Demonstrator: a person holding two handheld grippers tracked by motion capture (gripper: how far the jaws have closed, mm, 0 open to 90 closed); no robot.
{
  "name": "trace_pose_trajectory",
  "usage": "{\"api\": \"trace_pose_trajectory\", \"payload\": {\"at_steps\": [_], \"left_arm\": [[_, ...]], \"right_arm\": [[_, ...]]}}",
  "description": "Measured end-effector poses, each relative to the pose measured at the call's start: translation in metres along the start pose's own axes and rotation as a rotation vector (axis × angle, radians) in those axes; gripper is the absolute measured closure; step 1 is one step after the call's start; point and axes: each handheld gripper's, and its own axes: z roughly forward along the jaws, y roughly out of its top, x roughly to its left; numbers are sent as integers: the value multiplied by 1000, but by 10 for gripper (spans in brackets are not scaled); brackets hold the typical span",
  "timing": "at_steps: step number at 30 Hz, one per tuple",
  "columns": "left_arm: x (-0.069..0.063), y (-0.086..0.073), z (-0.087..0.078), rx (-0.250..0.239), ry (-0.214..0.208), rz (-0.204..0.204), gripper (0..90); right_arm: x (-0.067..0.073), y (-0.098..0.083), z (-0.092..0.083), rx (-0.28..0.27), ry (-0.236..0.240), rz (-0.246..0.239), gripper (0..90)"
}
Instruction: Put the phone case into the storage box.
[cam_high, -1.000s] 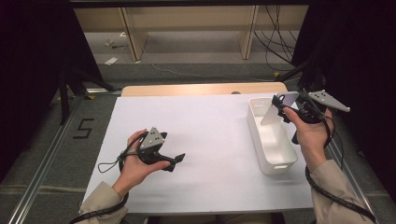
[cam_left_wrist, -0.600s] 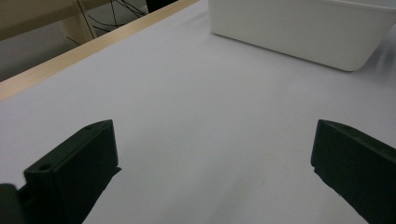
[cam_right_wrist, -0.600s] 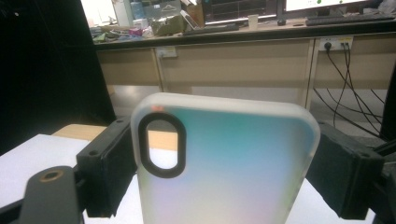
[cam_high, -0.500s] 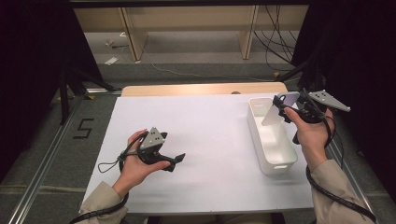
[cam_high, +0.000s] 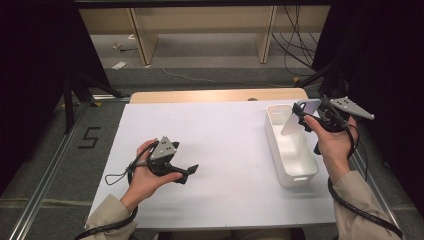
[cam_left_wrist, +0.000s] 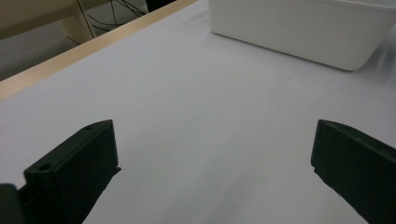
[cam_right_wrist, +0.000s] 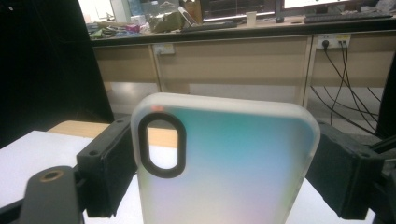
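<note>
Above the white bin (cam_high: 290, 150), nothing had shifted: the right gripper (cam_high: 301, 116) still clamped the phone case (cam_high: 300, 116) aloft, unreleased, while the left gripper (cam_high: 187, 171) rested wide open and empty on the desk (cam_high: 225, 135).

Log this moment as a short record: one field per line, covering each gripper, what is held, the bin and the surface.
right gripper: shut on the phone case, raised above the bin's far end
phone case: translucent, iridescent tint, black oval camera cutout, clamped by its two side edges
left gripper: open, nothing between the jaws, low over the white sheet
white bin: long, open-topped, at the right of the sheet; no contents visible
white sheet: covers the tabletop
</note>
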Motion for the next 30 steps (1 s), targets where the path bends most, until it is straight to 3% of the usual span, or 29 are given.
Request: {"api": "trace_pose_trajectory", "payload": {"at_steps": [30], "left_arm": [[1,0,0,-3,-1,0,4]], "right_arm": [[1,-6,10,37,0,-19,177]]}}
